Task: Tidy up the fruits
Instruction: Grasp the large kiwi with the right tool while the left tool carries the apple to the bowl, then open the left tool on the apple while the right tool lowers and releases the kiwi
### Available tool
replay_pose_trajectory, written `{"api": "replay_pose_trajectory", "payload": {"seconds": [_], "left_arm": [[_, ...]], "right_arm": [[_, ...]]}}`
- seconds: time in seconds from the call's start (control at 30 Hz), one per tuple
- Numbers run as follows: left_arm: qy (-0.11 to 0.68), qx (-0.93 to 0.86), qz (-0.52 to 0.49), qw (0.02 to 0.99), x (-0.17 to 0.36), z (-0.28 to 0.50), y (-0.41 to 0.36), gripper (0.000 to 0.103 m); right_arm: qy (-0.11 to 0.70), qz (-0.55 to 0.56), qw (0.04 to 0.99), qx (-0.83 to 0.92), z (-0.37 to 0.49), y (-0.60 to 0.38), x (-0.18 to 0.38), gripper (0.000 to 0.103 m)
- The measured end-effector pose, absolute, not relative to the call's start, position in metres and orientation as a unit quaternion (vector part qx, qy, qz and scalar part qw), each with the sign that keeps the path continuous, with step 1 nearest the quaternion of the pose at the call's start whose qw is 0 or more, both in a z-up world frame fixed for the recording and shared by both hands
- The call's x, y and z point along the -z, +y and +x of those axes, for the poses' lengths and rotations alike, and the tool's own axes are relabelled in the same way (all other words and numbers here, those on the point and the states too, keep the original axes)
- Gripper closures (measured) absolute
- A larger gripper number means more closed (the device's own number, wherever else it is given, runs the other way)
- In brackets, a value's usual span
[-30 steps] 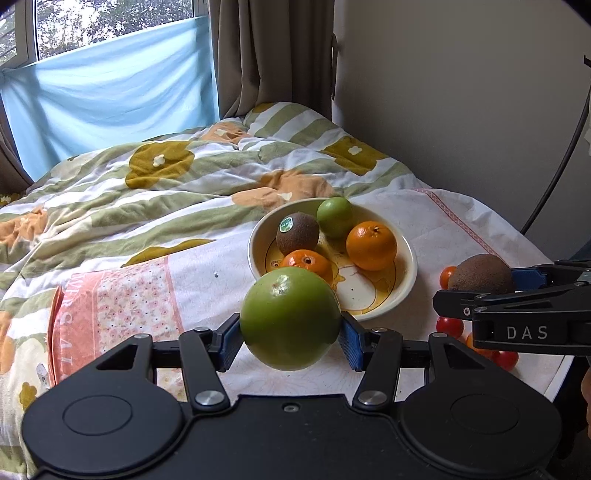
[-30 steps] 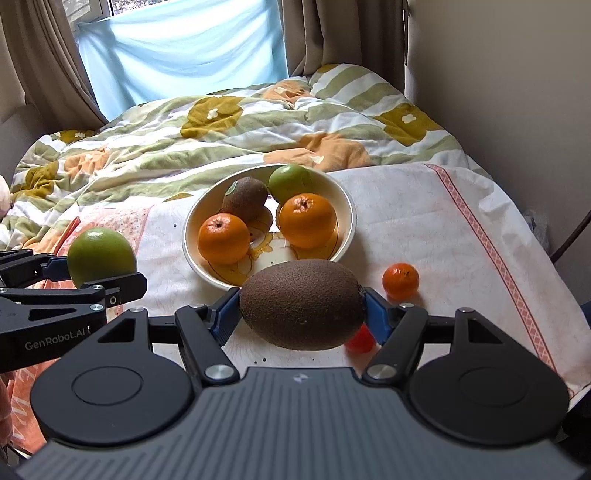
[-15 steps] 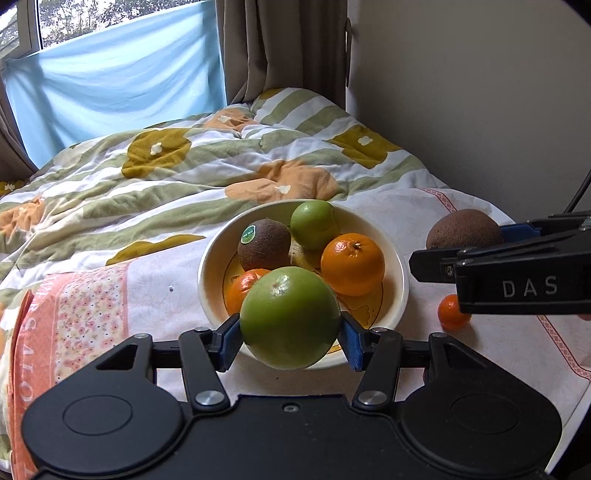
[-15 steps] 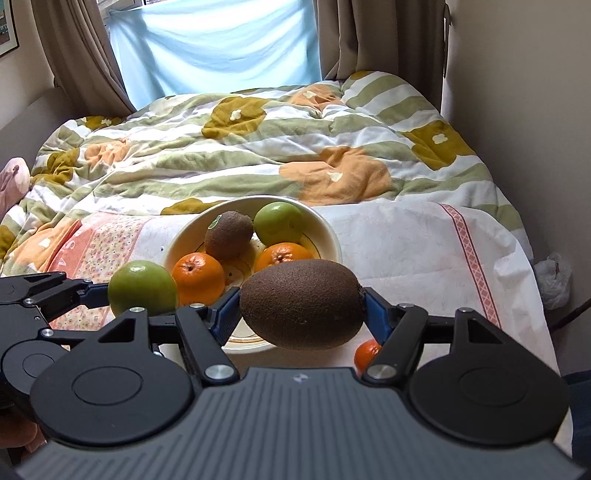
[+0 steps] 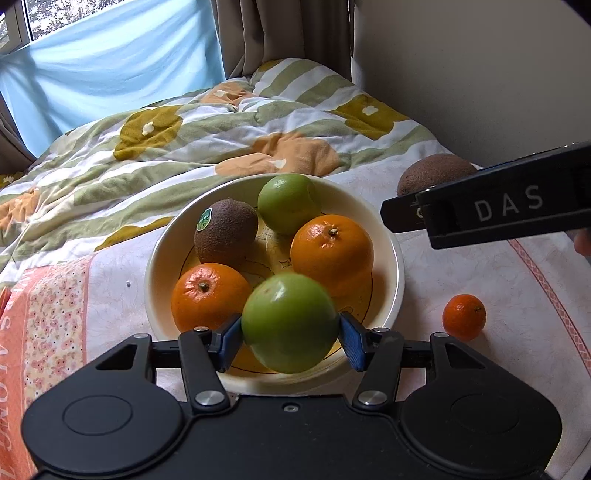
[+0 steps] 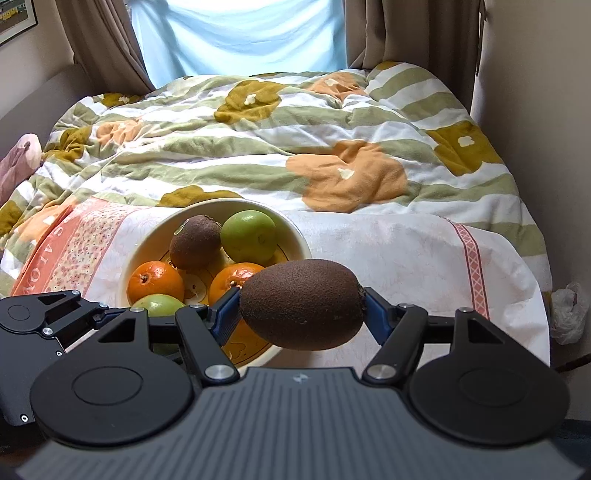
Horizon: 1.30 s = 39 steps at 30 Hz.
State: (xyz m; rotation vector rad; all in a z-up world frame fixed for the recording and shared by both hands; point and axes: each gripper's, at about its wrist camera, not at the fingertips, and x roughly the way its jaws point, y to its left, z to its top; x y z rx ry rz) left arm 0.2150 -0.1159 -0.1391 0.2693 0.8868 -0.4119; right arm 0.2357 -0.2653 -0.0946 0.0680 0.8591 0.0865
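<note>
Both grippers (image 5: pixel 290 338) (image 6: pixel 301 314) tilted over bowl (image 5: pixel 399 266).

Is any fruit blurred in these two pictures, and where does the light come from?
Left wrist view: the green fruit between the jaws is smeared along its top edge, while the bowl fruit stays sharp. Right wrist view: the kiwi is sharp; daylight comes through the curtained window behind.

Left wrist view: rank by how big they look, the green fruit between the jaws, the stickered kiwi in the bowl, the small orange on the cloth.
1. Green fruit, though nearness inflates it.
2. Stickered kiwi.
3. Small orange.
</note>
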Motion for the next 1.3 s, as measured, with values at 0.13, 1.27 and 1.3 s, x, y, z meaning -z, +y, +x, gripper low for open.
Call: {"api": "replay_pose_trajectory", "payload": {"seconds": [0.13,1.27,1.3], "left_arm": [[0.412,0.185,0.137,0.882,0.132,0.212,-0.114,0.024],[0.431,0.061,0.065,0.898,0.116,0.186,-0.052,0.015],[0.432,0.06,0.064,0.898,0.117,0.185,-0.051,0.015]], "right_arm": [[0.412,0.027,0.909,-0.055,0.24,-0.263,0.092,0.019],[0.388,-0.069,0.893,-0.218,0.29,-0.181,0.119,0.0],[0.385,-0.065,0.894,-0.219,0.288,-0.182,0.119,0.0]]}}
